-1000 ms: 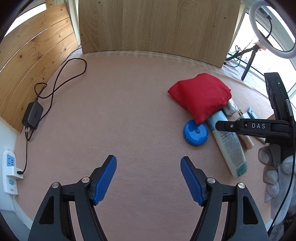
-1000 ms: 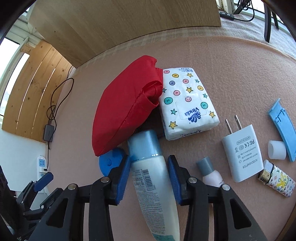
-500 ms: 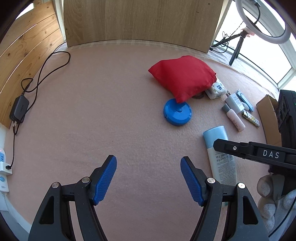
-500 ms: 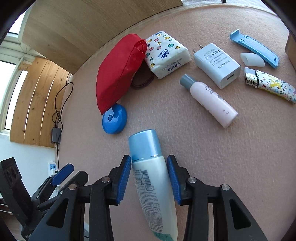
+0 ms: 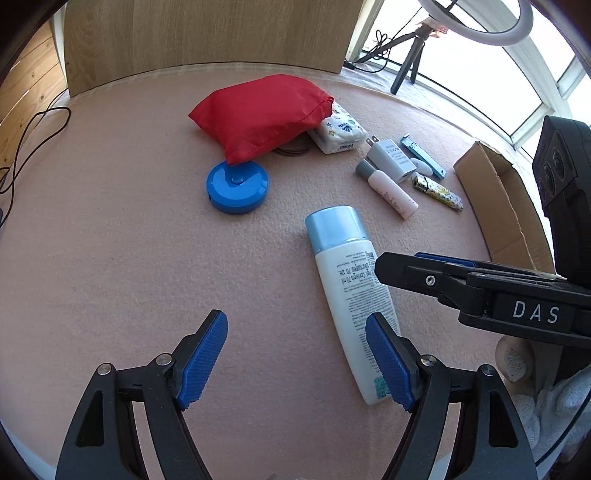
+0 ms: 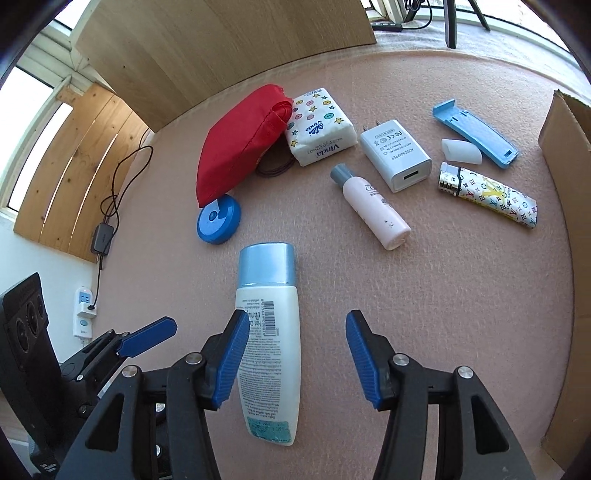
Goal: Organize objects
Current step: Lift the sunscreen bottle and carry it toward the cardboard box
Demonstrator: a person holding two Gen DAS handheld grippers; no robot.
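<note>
While the right gripper stands with jaws spread and released, the white bottle with blue cap lies flat on the pink mat, its side against the left pad and clear of the right, cap pointing ahead. Left gripper: jaws likewise wide, empty; bottle base just beside its right pad. Risk, judged: a round bottle gripped off-centre may roll or squirt aside toward the blue round case ahead-left.

A home filming corner: ring light on a tripod by sunny windows.
</note>
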